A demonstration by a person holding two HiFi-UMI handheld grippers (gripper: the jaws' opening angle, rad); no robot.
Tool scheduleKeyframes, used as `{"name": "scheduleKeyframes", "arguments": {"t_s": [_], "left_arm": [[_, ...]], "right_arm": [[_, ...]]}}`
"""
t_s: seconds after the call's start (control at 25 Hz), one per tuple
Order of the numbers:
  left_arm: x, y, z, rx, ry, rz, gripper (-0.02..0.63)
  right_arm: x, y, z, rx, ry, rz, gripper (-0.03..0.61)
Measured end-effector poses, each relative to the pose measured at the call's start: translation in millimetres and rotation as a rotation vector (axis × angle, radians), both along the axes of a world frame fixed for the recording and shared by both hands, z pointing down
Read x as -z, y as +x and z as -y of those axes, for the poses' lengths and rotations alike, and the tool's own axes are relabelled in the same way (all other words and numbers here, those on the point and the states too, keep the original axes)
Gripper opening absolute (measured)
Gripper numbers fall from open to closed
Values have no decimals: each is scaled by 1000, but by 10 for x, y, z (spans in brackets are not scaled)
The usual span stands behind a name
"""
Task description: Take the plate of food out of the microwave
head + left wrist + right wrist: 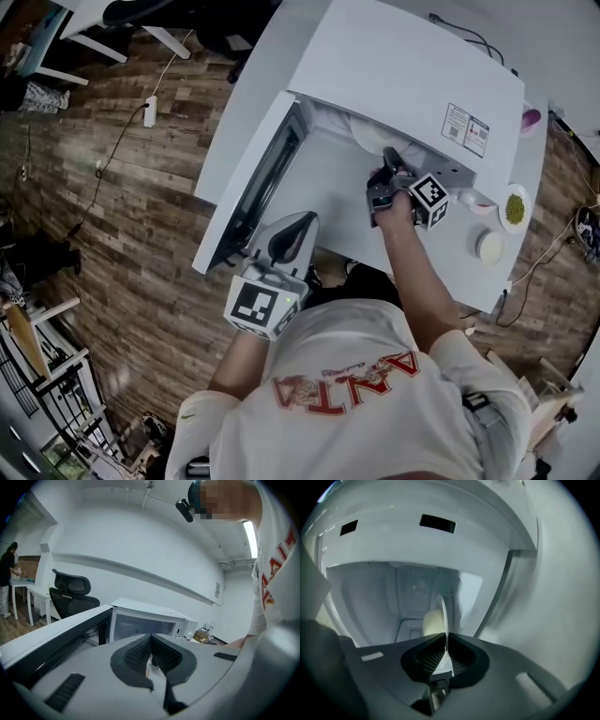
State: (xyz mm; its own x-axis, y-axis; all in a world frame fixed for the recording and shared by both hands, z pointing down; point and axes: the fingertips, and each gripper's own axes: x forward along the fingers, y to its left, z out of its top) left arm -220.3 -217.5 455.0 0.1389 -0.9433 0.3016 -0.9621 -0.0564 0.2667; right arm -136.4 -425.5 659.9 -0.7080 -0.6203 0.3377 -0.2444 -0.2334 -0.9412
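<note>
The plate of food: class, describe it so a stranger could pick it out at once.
Find the white microwave, door open, on the white table. Inside it is a white plate, rim pinched by the right gripper. Unlike the small dishes out on the table, it carries a pale lump.

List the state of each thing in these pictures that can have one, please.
microwave door: open
plate: inside the microwave, gripped by its rim
food: on the plate
right gripper: shut on the plate's rim
left gripper: shut, empty, outside the microwave
</note>
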Motion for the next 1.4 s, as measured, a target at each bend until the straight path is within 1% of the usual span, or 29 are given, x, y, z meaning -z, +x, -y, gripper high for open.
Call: {"name": "scheduleKeyframes", "arguments": {"t_s": [0.16,0.24,0.6,0.92,1.4], "left_arm": [[9,-1,4,1,2,0,10],[17,-3,-6,-1,1,0,10],[83,12,-63,-18,16,3,9],[154,29,-183,-47,37,4,9],[273,224,-358,-149,72,17,9]], "right_arm": [[136,1,20,4,68,38,17],[181,-6,14,4,85,54,17],[281,90,-124,-2,109,84,17],[443,199,-457,15,124,96,17],[579,529,-1007,-14,141,113,17]]}}
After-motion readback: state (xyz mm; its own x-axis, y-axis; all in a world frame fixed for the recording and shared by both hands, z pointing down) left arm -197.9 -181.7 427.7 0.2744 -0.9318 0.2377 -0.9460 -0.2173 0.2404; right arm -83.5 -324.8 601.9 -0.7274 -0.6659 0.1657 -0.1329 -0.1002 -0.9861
